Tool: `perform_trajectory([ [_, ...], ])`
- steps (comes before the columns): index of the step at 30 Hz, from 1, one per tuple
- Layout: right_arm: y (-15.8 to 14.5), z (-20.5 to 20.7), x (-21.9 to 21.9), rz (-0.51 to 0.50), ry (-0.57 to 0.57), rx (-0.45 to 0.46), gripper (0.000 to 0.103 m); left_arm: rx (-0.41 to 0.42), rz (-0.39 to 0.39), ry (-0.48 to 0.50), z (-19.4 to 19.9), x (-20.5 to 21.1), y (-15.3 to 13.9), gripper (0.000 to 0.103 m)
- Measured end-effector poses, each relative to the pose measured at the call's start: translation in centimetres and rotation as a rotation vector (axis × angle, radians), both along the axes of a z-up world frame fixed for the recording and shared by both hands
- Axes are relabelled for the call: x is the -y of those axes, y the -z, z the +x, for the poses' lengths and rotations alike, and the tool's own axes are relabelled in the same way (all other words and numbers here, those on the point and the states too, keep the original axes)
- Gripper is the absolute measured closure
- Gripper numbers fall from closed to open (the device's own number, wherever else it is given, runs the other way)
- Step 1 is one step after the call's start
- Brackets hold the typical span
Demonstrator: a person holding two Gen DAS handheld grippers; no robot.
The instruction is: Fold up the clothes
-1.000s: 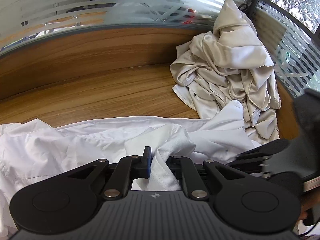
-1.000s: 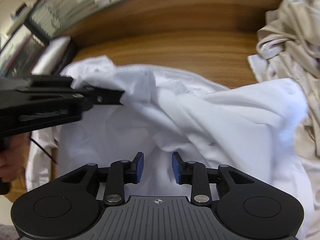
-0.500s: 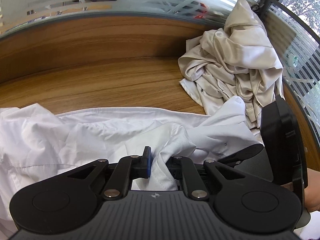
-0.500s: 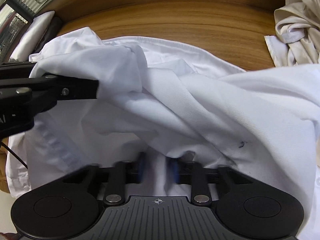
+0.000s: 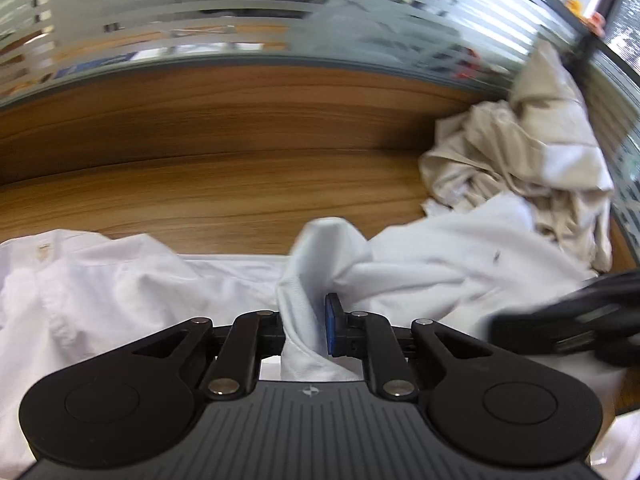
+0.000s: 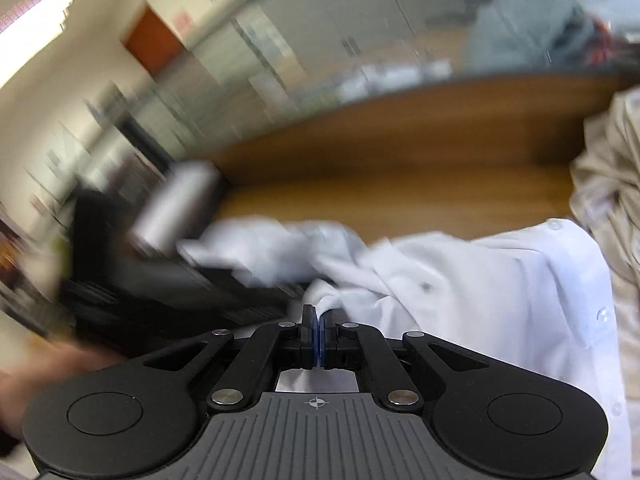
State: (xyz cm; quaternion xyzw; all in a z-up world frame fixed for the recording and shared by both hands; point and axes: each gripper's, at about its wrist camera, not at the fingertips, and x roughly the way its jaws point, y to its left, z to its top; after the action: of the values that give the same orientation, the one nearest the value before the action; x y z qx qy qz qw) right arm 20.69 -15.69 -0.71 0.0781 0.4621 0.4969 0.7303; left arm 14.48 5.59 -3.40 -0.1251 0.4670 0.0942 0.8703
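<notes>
Crumpled white cotton button-up shirt [image 5: 432, 248] lies spread across the brown wood-grain tabletop [image 5: 200, 184], directly ahead of and under both tongs. Left black two-finger gripper [image 5: 308, 320]: a bunched fold of the white shirt runs up between its fingers, blue pad [image 5: 331, 326] on the right finger visible beside the cloth, left pad hidden behind the fabric; its jaws have just been opening a little with the fold between them, and whether the pads press on the cloth cannot be told from this view. Fold peaks just above the left fingertips, rest of shirt spills to left and right of them, more cloth low at left edge. Right black two-finger gripper [image 6: 318, 334]: jaws brought together, blue pads nearly touching, a thin pinch of the white shirt caught between them at the tips; the shirt rises from the pads and fans out to the right of the gripper, buttons visible on the placket. In the right wrist view the left gripper is a blurred dark shape just left of the right fingertips, shirt cloth draped at its tip. Heap of beige crumpled garments [image 5: 532, 168] sits on the table to the far right of both tongs, touching the shirt's right edge. Striped frosted glass partition [image 5: 240, 12] stands behind the table.
</notes>
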Motion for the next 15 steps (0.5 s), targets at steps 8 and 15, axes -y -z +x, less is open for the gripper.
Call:
perform_trajectory([
  [8,-4.7,0.3,1.0,0.181,0.034,-0.002,0.100,0.083,-0.110,-0.070,-3.2,-2.8,-2.2,0.065],
  [15,-4.9,1.1,0.6,0.152,0.104,0.016,0.100,0.228,-0.139,0.004,-8.8,-1.5,-7.5,0.026],
])
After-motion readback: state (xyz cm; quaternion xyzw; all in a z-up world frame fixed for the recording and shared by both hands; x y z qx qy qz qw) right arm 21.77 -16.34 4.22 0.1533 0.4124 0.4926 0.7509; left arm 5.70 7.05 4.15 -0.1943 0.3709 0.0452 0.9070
